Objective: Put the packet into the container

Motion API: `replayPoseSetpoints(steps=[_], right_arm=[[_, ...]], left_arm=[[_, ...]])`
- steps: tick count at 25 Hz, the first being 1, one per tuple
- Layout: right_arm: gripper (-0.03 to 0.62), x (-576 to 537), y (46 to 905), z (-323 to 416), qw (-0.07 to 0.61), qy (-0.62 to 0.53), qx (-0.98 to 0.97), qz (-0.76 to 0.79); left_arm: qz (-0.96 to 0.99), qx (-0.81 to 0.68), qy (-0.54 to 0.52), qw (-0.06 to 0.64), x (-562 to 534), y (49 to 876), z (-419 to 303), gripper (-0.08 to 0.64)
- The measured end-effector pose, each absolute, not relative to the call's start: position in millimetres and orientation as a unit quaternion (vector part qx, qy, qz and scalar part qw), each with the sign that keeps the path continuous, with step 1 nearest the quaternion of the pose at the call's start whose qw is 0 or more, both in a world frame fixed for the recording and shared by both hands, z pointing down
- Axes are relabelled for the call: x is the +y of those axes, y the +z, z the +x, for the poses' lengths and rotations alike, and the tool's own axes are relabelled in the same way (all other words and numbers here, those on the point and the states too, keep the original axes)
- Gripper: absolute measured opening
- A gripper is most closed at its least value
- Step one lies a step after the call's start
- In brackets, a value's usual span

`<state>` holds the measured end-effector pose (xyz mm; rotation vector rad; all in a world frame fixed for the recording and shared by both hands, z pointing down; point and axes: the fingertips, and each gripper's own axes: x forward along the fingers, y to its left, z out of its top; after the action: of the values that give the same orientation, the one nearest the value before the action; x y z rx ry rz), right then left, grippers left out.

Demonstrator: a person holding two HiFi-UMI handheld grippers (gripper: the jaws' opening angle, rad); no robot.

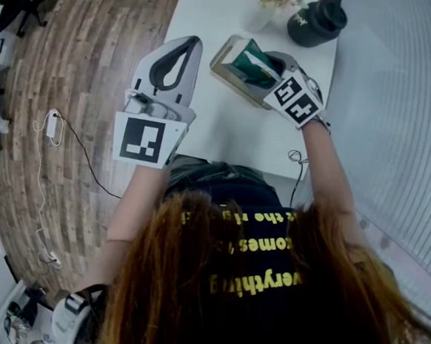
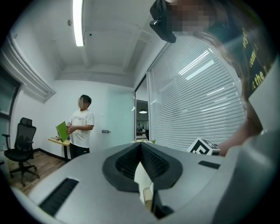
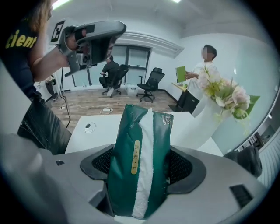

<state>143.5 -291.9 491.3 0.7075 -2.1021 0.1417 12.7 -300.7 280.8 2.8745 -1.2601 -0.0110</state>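
Observation:
A dark green packet (image 3: 140, 162) with a white stripe stands upright between the pads of my right gripper (image 3: 142, 151), which is shut on it. From the head view, that packet (image 1: 252, 64) and the right gripper (image 1: 245, 60) hover over the white table (image 1: 220, 134). A black soft-looking container (image 1: 315, 20) sits at the table's far right corner, apart from the packet. My left gripper (image 1: 180, 51) is raised over the table's left edge, shut with nothing in it. Its jaw tips (image 2: 141, 146) meet, pointing up into the room.
A white vase of pink flowers (image 1: 269, 0) stands beside the black container, also on the right as flowers (image 3: 221, 94). A person (image 2: 81, 127) holding a green folder stands across the room. Office chairs (image 3: 148, 85) and cables (image 1: 52, 125) are on the wood floor.

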Motion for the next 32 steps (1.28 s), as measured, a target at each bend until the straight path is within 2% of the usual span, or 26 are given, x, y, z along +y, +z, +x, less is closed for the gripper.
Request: replayPoseSetpoints(steps=[4, 19, 32], right_arm=[[0.360, -295.5, 517.5, 147.2, 0.461, 0.091, -0.836, 0.285], [0.360, -298.7, 583.9, 139.7, 0.541, 0.086, -0.803, 0.235], [0.376, -299.2, 588.4, 141.1, 0.529, 0.121, -0.800, 0.254]], left_arm=[[0.911, -0.413, -0.002, 0.006, -297.9, 280.4, 1.8, 0.002], [0.889, -0.458, 0.011, 0.011, -283.5, 286.9, -31.7, 0.002], [0.886, -0.463, 0.011, 0.010, -278.6, 286.7, -31.4, 0.002]])
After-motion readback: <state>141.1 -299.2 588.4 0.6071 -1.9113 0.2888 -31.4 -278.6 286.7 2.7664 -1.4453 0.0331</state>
